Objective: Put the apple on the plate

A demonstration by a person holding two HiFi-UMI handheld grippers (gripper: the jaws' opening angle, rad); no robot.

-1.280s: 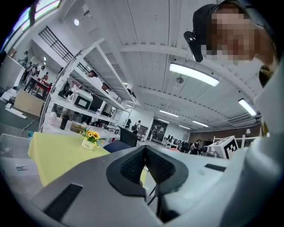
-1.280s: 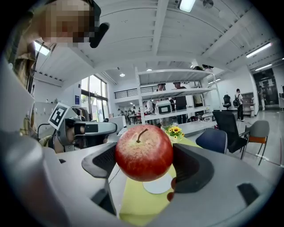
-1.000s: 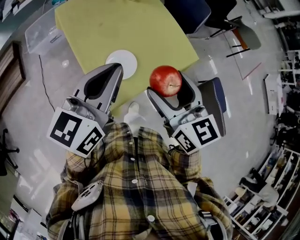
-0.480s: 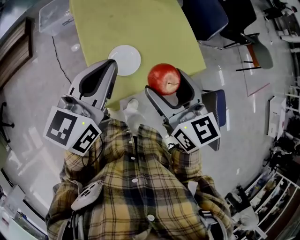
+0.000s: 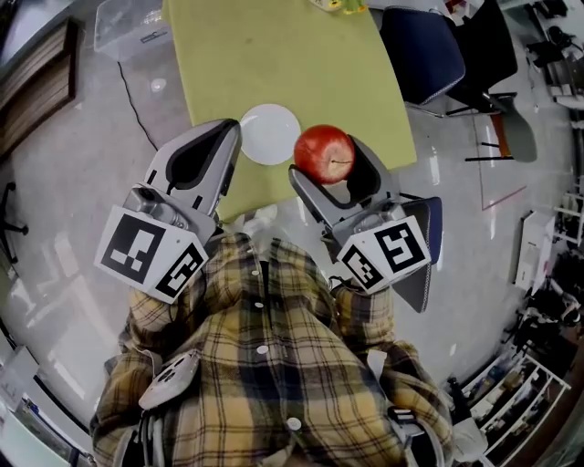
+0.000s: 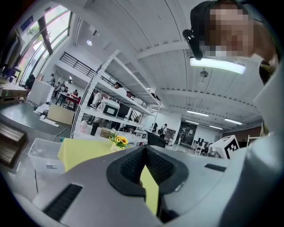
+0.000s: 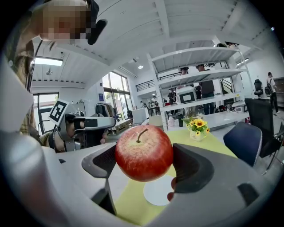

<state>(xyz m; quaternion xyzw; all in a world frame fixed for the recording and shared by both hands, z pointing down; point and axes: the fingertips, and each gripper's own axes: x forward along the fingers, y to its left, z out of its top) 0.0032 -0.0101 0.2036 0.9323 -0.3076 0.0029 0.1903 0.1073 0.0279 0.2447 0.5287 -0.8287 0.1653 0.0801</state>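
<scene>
A red apple [image 5: 324, 153] [image 7: 143, 153] with its stem up is clamped between the jaws of my right gripper [image 5: 330, 166] [image 7: 146, 165], held in the air above the near edge of the yellow-green table [image 5: 274, 55]. The small white plate [image 5: 270, 134] [image 7: 160, 190] lies on the table near that edge, just left of the apple and below it. My left gripper [image 5: 219, 137] [image 6: 144, 164] is shut with nothing in it, its tips just left of the plate.
A blue chair [image 5: 422, 55] stands at the table's right side. A clear plastic box [image 5: 132, 23] sits on the floor to the left. A small pot of sunflowers [image 7: 197, 127] stands at the table's far end. Shelving [image 6: 111, 106] lines the room behind.
The table and plate have shifted right and closer in the head view, so both grippers now hang nearer the plate. The apple stays clamped in the right gripper.
</scene>
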